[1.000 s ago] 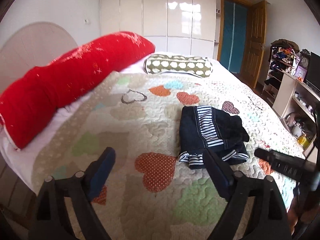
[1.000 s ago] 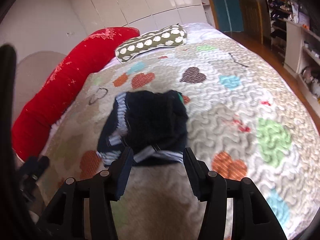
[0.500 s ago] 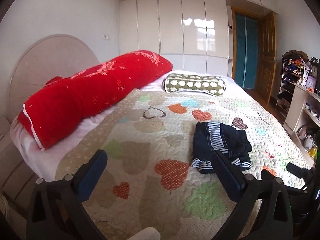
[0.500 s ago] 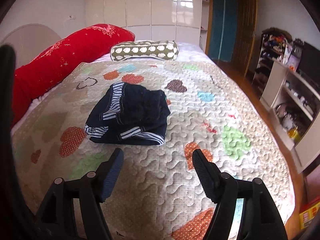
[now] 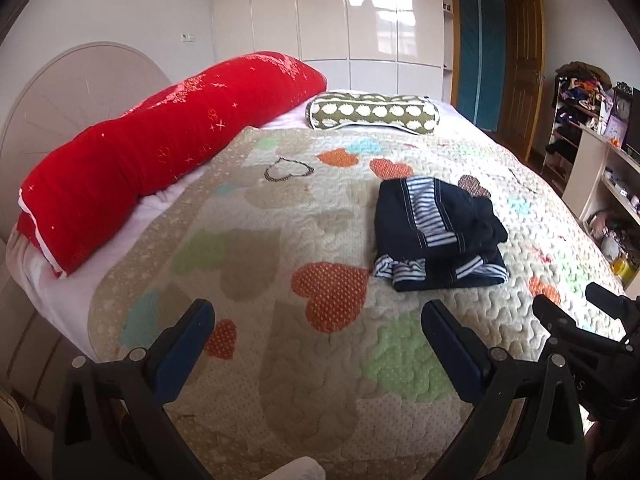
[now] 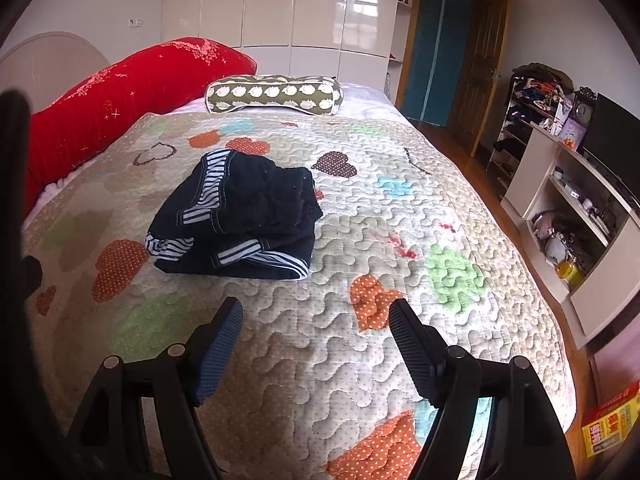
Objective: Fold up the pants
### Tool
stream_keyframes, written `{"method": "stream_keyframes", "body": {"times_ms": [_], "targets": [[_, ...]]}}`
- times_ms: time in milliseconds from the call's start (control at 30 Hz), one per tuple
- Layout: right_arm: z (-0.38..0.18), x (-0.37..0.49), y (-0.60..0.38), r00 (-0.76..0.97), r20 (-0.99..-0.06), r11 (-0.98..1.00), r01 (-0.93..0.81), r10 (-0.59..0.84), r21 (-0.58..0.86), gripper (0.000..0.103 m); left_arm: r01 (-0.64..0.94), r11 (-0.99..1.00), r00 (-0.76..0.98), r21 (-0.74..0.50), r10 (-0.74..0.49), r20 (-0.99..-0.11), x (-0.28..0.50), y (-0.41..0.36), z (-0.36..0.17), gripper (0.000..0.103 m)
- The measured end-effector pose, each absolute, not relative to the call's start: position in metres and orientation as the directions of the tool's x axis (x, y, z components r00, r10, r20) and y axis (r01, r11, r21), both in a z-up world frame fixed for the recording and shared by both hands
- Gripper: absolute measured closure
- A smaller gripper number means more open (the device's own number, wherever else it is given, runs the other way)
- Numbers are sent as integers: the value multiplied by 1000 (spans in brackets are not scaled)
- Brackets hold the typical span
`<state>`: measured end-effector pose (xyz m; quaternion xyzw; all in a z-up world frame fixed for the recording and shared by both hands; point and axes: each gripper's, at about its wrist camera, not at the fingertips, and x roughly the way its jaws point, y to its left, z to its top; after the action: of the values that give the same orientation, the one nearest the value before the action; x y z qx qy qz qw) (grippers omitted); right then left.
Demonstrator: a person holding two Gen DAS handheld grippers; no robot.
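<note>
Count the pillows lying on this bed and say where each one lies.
2: a long red pillow along the headboard side, and a green spotted pillow at the far end. Others may be hidden.

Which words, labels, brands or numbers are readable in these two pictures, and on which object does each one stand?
No text can be read with confidence.
Yellow box on the floor: red printed characters, too blurred to read.
Clock on the shelf unit: dial numerals too small.
Right gripper body: faint letters, unreadable.
</note>
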<state>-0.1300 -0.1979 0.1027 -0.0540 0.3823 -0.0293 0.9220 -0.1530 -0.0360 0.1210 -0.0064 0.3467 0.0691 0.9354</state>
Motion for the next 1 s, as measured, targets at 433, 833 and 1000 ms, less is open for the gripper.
{"method": "stream_keyframes", "body": {"times_ms": [433,833,1000], "targets": [[92,-127,-196,679,-728,992,8,-101,-130,23,-107,994,722,31,99,-685,-148,-39,109,0],[82,-124,-195,658,-745,990,3,-109,-142,23,-100,995,680,3,70,-730,-140,-37,92,0],[76,-119,-193,643,-753,985,12,-139,-172,23,-106,994,655,-16,58,-753,-135,-33,82,0]]}}
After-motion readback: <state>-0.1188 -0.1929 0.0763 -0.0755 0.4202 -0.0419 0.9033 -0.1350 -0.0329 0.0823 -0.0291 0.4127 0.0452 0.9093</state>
